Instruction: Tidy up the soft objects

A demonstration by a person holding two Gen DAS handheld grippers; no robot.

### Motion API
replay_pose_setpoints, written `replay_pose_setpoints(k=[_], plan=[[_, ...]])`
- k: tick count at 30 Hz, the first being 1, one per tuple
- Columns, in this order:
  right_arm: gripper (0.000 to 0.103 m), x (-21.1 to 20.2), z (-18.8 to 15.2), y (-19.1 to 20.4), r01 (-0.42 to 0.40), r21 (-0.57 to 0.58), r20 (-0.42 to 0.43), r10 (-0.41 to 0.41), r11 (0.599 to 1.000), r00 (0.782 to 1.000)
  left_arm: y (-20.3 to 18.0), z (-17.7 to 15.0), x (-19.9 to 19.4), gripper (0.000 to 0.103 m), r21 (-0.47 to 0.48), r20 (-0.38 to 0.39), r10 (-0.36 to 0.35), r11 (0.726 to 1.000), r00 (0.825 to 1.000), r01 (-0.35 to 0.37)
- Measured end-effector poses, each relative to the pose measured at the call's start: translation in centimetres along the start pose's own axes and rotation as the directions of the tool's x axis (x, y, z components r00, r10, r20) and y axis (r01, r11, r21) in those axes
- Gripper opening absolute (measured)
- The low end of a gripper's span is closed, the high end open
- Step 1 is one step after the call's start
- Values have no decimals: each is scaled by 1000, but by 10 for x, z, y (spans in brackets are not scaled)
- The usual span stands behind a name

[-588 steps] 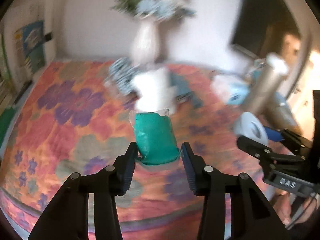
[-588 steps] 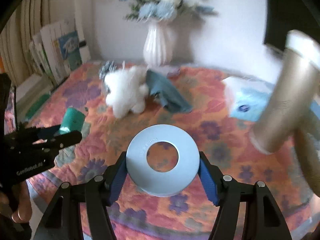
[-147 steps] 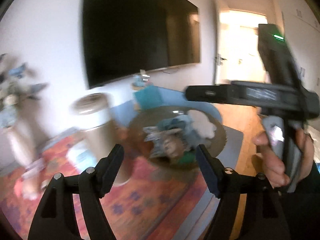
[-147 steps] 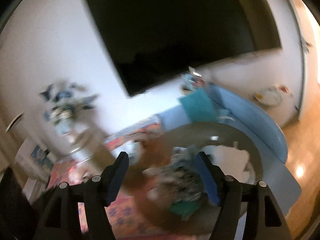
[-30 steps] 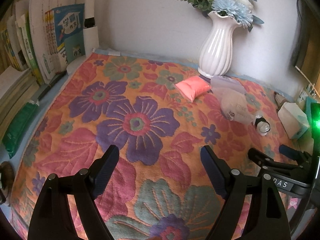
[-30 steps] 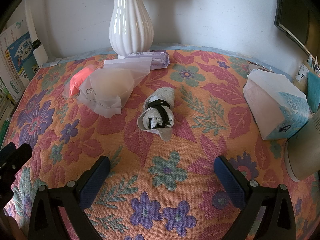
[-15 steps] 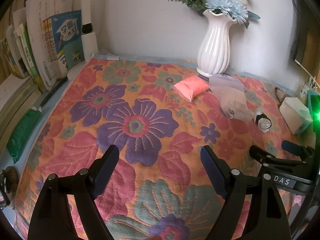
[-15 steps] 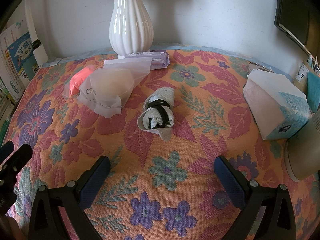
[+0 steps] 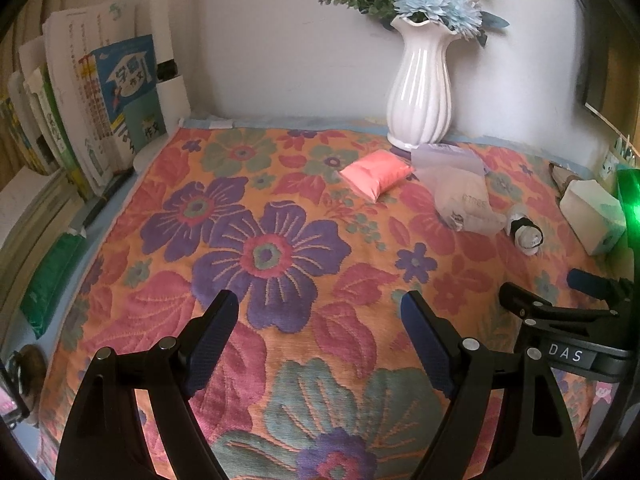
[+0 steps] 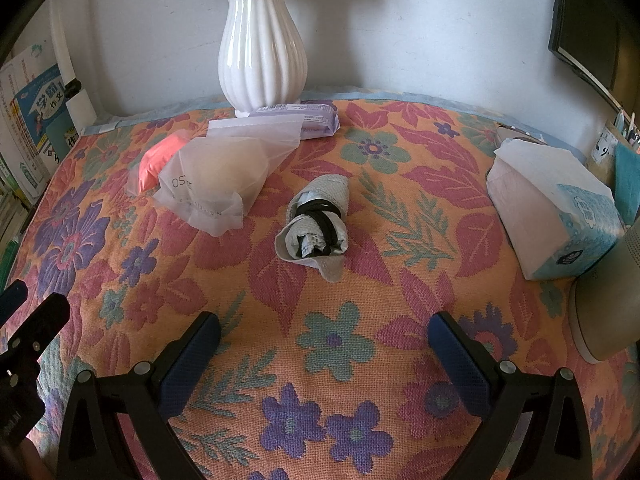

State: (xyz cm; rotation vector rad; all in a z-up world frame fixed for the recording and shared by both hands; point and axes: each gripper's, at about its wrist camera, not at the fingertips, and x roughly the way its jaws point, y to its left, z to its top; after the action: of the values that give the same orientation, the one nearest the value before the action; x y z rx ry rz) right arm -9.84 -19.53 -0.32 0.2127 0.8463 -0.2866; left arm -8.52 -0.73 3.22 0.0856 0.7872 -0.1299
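Observation:
On the flowered tablecloth [image 9: 276, 252] lie a pink soft packet [image 9: 376, 174] [image 10: 158, 162], a frosted plastic bag [image 9: 460, 192] [image 10: 224, 172] and a rolled grey cloth bound with a black band [image 9: 526, 234] [image 10: 316, 226]. My left gripper [image 9: 320, 320] hovers open over the big purple flower, nothing between its fingers. In the right wrist view my right gripper [image 10: 324, 340] stands open and empty, just short of the rolled cloth. From the left wrist view the right gripper [image 9: 560, 304] shows at the right edge.
A white ribbed vase [image 9: 422, 92] [image 10: 262, 48] with blue flowers stands at the back wall, a purple wipes pack [image 10: 304, 118] beside it. A tissue pack [image 10: 556, 216] [image 9: 592, 216] lies right, next to a beige cylinder [image 10: 608, 304]. Books [image 9: 100, 100] line the left edge.
The left wrist view has rolled and shifted slightly, so the vase and objects sit a bit lower and further away. The right gripper has stayed still. Both stay open and empty.

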Motion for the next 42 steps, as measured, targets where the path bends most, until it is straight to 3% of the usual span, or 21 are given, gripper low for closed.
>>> replay_pose_setpoints(k=[25,28,30,33,38,42], plan=[[103,1,0,0,1,2,-2,-1,1000,1000,-1,-1,0,82,-4,-8,5,1000,1000,-5],[103,-1,-1,0,-2,8,-42,3,1000,999,0,-1,3,82,-2,-18,2,1000,1000,-2],[103,-3,0,0,-10,12,-113,11,1000,994,1,0,5,82,0,-27,-1,1000,1000,1],[103,-5,-1,0,-51,-52,-164,42,997,986,1,0,7,82,0,-44,-4,1000,999,3],[103,-17,-21,-6,-91,-105,-93,82,990,992,11,2,12,82,-58,-67,-31,998,997,27],[103,-25,-28,-11,-113,-114,-116,100,987,988,27,0,19,82,-153,-121,-78,986,990,59]])
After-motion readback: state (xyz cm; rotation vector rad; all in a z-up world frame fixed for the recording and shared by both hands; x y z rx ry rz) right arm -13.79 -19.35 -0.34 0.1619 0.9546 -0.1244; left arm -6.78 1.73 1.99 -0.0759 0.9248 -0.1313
